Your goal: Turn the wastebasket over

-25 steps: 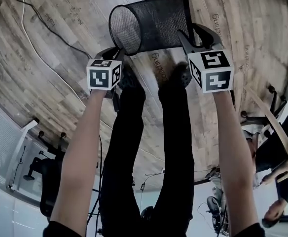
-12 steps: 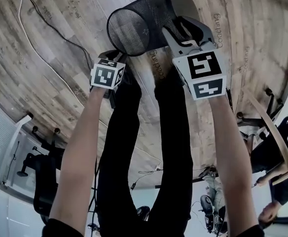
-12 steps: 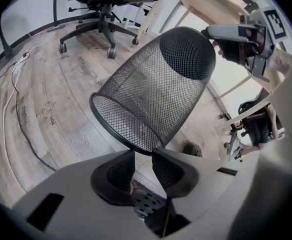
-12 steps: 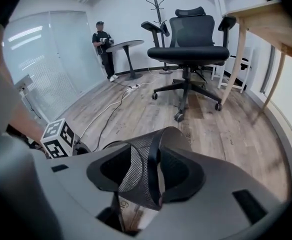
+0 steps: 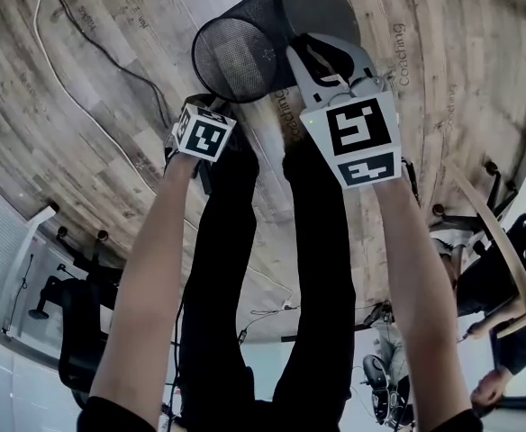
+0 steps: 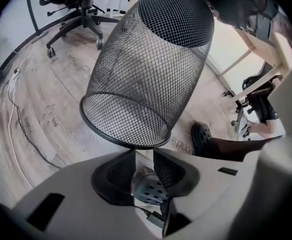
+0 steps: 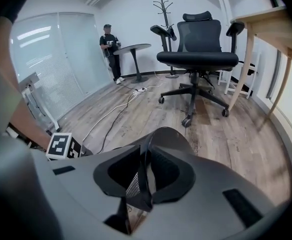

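Wood-plank flooring (image 5: 83, 142) stretches under a standing person who holds a two-jaw tool in each hand. The right gripper (image 7: 146, 159) has just been closing, and its jaws now pinch the mesh wall of the black wire wastebasket (image 6: 146, 79), which hangs tilted above the floor with its open mouth angled down toward the person. The left gripper (image 6: 145, 154) has just been opening; its jaws stand narrowly apart and grip nothing, with the basket's mouth rim just past their tips.

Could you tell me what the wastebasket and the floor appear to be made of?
The wastebasket looks like matte black metal wire mesh: a fine, see-through grid with a solid band round the mouth. The floor is grey-brown wood-look planks with a low sheen; grain and seams show, so perhaps laminate or vinyl.
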